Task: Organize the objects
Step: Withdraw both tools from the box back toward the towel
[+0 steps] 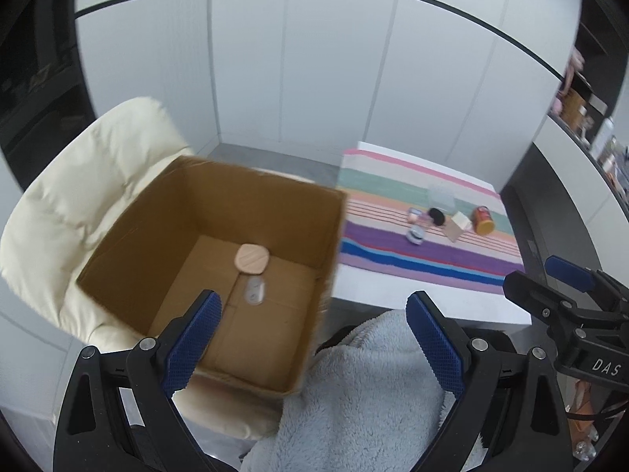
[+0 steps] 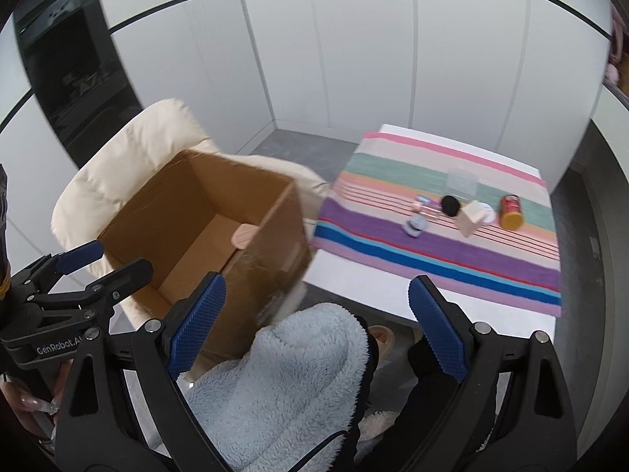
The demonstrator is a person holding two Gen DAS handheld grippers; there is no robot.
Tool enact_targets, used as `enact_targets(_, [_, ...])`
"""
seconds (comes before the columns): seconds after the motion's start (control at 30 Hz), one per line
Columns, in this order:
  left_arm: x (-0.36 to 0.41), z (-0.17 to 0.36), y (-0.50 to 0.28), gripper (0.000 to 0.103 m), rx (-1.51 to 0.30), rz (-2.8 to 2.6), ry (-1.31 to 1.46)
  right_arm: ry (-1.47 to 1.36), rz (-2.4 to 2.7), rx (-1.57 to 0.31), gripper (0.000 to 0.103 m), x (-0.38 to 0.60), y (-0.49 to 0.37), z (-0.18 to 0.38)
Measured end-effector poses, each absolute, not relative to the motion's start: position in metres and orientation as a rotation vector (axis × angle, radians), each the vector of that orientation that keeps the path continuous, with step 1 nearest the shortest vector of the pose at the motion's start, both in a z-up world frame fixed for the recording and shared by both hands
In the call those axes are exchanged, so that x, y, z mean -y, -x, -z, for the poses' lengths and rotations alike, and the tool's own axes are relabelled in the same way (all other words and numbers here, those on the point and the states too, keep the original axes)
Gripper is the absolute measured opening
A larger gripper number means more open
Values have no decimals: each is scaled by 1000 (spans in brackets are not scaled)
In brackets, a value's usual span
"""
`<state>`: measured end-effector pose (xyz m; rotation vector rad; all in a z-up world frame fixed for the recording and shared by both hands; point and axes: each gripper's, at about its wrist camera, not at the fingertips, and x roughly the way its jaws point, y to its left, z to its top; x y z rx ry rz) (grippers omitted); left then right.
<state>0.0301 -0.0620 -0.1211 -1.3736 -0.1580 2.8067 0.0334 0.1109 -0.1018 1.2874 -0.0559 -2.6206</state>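
**Workspace Status: Table, Box and Both Hand-Held Grippers**

**Surface and room.** A white table (image 2: 393, 299) stands against pale, panelled walls. A striped woven cloth (image 2: 452, 259) covers most of its top, with bands of pink, green, peach, purple and blue. To the left of the table, a cream padded chair (image 1: 78, 196) carries an open cardboard box (image 1: 165, 212). The floor behind is grey. Dark shelving shows at the far edges of both views.

**Objects on the cloth.** The items sit grouped near the far right part of the cloth:
- a clear plastic container (image 2: 462, 183), square with rounded corners;
- a black round object (image 2: 450, 205);
- a pale wooden block (image 2: 471, 218), tilted;
- a cylindrical can (image 2: 511, 211) with red label and yellow end, lying on its side;
- a small grey-blue item (image 2: 412, 228) and a small clear item (image 2: 426, 204); their type cannot be told.

**Objects in the box.** A flat, rounded wooden piece (image 1: 251, 258) lies on the box floor. Just beside it lies a small clear oval item (image 1: 253, 290).

**Grippers.** The left hand-held gripper (image 1: 314, 338) is released, jaws wide apart, holding nothing; it is positioned above the near corner of the box. The right hand-held gripper (image 2: 314, 324) is likewise released and empty. Each has black arms and blue textured pads (image 2: 198, 326). A pale blue fleece garment (image 2: 283, 385) lies below both.
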Motion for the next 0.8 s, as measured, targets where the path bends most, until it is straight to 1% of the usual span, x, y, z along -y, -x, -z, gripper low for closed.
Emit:
enact_targets(0.47, [-21,136,2,96,103,-2618,1381,-1348,2805,211,96,-214,-50,101])
enact_targets(0.8, [-68,133,27,96,19,-2619,1319,-1412,2951,377,96,-308,-68,110])
